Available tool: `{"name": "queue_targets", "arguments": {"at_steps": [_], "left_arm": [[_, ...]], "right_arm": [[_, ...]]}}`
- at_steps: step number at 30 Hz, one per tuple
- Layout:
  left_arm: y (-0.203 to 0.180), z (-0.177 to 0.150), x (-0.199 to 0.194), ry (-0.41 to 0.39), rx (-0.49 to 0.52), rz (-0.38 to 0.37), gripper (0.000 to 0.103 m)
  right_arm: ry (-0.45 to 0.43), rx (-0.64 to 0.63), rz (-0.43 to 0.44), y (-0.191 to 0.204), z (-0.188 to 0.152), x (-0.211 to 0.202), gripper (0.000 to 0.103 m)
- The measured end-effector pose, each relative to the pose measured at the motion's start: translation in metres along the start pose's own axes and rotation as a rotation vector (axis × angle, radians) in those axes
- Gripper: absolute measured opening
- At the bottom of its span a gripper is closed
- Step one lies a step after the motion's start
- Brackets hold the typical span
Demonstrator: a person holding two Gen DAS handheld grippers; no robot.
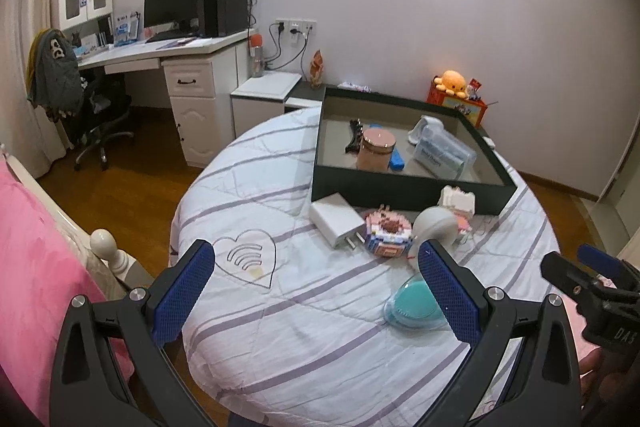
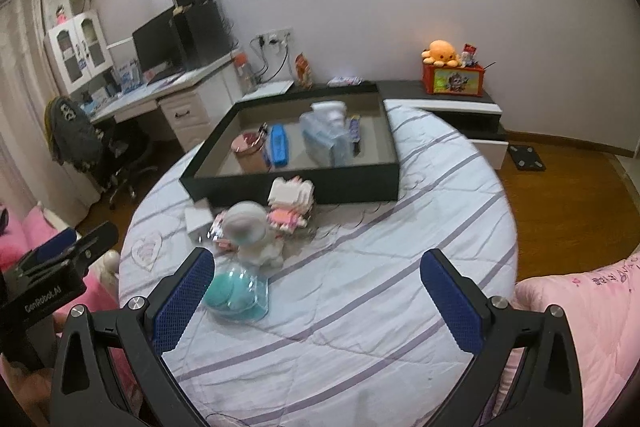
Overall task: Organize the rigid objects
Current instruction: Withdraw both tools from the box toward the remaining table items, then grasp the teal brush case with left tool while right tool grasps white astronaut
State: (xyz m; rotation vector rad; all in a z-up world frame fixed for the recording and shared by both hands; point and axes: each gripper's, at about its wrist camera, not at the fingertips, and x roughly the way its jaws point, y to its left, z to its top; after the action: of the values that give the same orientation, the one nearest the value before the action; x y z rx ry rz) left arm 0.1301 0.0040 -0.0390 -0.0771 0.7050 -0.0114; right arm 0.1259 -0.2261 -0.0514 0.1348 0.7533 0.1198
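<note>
Several loose things lie on the striped bed (image 1: 304, 307) just before the dark tray (image 1: 400, 187): a white charger (image 1: 334, 217), two block models, a white round-headed figure (image 2: 250, 233), a teal case (image 2: 236, 293). Both tools, left tool (image 1: 318, 291) and right tool (image 2: 316, 295), hover wide, empty.

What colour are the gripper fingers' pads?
Blue, textured pads on black fingers; clearest in the left wrist view.

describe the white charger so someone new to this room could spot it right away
On the striped bedspread, look just in front of the dark tray, at its near left corner. The white charger lies flat there, left of the pink block toy: the only plain smooth white block, with metal prongs.
</note>
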Motion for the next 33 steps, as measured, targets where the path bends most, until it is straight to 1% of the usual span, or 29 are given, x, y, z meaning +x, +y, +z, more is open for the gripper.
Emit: {"name": "queue_targets", "arguments": {"at_steps": [4,7,11,20,23,26,28,29,30,32,33], "left_arm": [[-0.004,-0.011,0.01,0.037,0.016,-0.006,0.103],[-0.011,-0.018,0.018,0.063,0.036,-0.02,0.103],[-0.024,-0.024,0.027,0.082,0.059,-0.051,0.103],[-0.06,-0.038,0.053,0.14,0.104,-0.097,0.103],[-0.068,-0.042,0.065,0.166,0.102,-0.109,0.103],[-0.073,-0.042,0.077,0.179,0.069,-0.14,0.103],[-0.076,-0.042,0.084,0.185,0.061,-0.145,0.103],[-0.078,-0.043,0.088,0.192,0.066,-0.135,0.103],[-0.08,-0.046,0.094,0.208,0.078,-0.121,0.103],[-0.079,-0.049,0.098,0.209,0.074,-0.125,0.1],[-0.077,-0.049,0.096,0.192,0.061,-0.133,0.093]], "right_arm": [[0.043,-0.021,0.019,0.007,-0.007,0.015,0.103],[0.06,-0.01,0.016,0.005,-0.008,0.024,0.103],[0.065,0.017,0.004,-0.005,-0.003,0.031,0.103],[0.084,0.042,0.014,-0.019,0.002,0.046,0.103],[0.096,0.044,0.023,-0.022,0.002,0.052,0.103],[0.107,0.049,0.03,-0.025,0.0,0.058,0.103],[0.116,0.053,0.03,-0.027,-0.001,0.061,0.103],[0.119,0.055,0.031,-0.027,-0.001,0.063,0.103],[0.123,0.056,0.032,-0.028,-0.001,0.065,0.103],[0.132,0.054,0.033,-0.029,-0.003,0.07,0.103],[0.136,0.054,0.033,-0.029,-0.003,0.072,0.103]]}}
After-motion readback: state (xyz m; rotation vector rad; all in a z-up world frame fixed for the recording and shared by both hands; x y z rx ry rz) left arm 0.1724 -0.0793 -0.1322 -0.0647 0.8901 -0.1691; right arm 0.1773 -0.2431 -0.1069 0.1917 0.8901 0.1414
